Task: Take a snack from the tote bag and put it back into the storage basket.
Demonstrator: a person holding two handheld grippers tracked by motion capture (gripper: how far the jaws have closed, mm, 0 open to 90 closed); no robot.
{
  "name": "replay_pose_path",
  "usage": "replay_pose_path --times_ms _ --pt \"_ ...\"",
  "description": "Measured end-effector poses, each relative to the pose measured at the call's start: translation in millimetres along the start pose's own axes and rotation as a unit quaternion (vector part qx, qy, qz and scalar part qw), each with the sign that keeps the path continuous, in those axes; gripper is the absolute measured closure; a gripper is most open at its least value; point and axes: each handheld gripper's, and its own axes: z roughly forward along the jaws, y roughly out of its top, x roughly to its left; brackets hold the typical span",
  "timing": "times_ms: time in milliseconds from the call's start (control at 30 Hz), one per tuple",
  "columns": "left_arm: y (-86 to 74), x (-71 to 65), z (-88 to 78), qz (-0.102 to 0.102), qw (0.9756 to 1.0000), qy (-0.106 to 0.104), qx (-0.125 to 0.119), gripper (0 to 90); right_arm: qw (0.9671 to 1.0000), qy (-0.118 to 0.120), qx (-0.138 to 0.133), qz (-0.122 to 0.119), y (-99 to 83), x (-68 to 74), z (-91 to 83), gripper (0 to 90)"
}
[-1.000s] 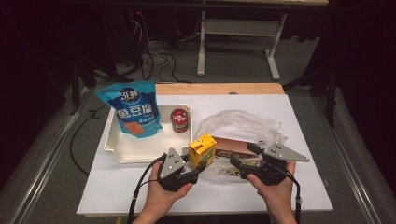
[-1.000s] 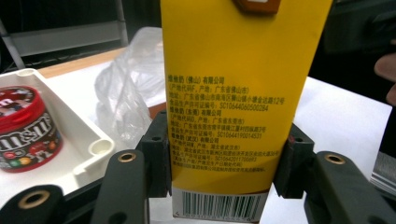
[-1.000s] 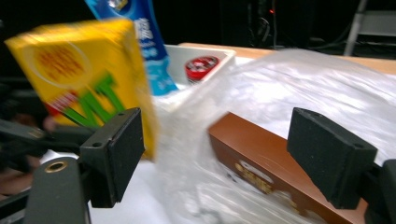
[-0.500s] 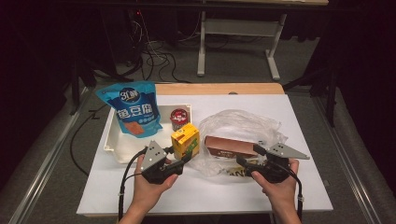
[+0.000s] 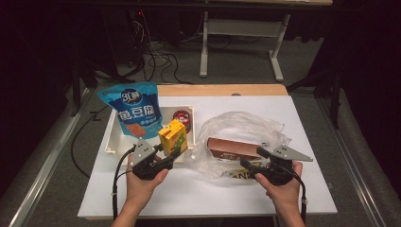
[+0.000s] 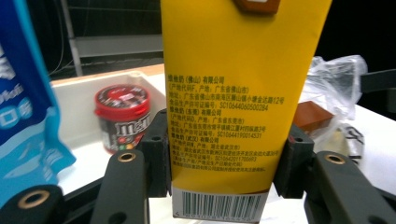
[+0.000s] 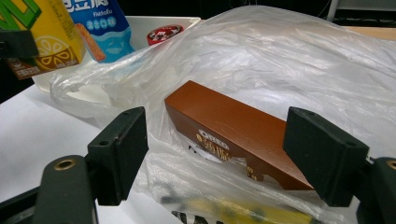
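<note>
Print on the yellow carton [image 6: 238, 102] reads plainly in the left gripper view: rows of small dark characters and a barcode at its base, detail the high view loses. The left tool [image 5: 166, 157] holds this carton upright, pads pressed on its flat, smooth sides. Beyond it, to that tool's left, a round red-lidded candy tub [image 6: 122, 117] stands in a shallow white tray [image 6: 84, 84], beside a glossy blue snack pouch [image 5: 136, 111]. The right tool [image 7: 229, 154] stands wide, gripping nothing; between its pads lies a long brown box [image 7: 233, 130] inside a crinkled clear plastic bag [image 7: 303, 60] on the white desk [image 5: 312, 113].
</note>
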Motion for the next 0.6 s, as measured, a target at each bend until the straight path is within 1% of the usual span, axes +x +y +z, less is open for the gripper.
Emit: replay_pose_path --times_ms 133,167,200,233,267,333,367,400,433,467,533,600 --pt "-5.6 14.3 2.8 0.003 0.9998 0.017 -0.001 50.3 1.0 -0.002 0.001 0.0 -1.2 -0.4 1.0 22.7" --pt "-7.5 19.1 4.3 0.003 0.9997 0.024 0.0 50.3 1.0 -0.002 0.001 -0.001 -1.3 -0.8 1.1 22.7" --pt "-8.5 21.9 5.2 0.001 0.9996 0.028 0.001 50.3 1.0 -0.002 0.002 0.0 -1.5 -1.2 1.0 22.7" --pt "-8.5 21.9 5.2 0.001 0.9996 0.028 0.001 50.3 1.0 -0.002 0.002 0.0 -1.5 -1.2 1.0 22.7" --pt "-11.5 28.6 7.6 -0.001 0.9994 0.034 0.001 50.3 1.0 -0.003 0.001 0.0 -1.6 -1.6 1.0 22.7" --pt "-15.0 34.8 10.2 0.001 0.9991 0.041 0.003 50.3 1.0 -0.003 0.0 0.002 -2.6 -3.0 1.3 22.9" --pt "-16.9 37.9 11.7 -0.002 0.999 0.045 0.003 50.3 1.0 -0.003 0.0 0.002 -3.0 -3.3 1.7 23.0" --pt "-19.5 41.3 13.4 0.002 0.9987 0.051 0.003 50.3 1.0 -0.003 0.001 0.003 -3.4 -2.8 2.1 23.1" --pt "-22.6 44.2 15.5 0.007 0.9982 0.059 0.005 50.3 1.0 -0.003 0.003 0.002 -3.9 -2.5 2.7 23.1" --pt "-25.0 47.3 17.3 0.007 0.9978 0.065 0.009 50.3 1.0 -0.002 0.004 0.002 -4.3 -2.0 3.3 23.1" --pt "-29.3 53.2 20.4 0.003 0.9974 0.071 0.013 50.3 1.0 -0.001 0.006 0.0 -4.8 -1.2 4.3 23.1" --pt "-33.3 57.2 23.6 0.006 0.9968 0.078 0.019 50.3 1.0 -0.001 0.007 -0.001 -5.2 -0.9 4.9 23.1"
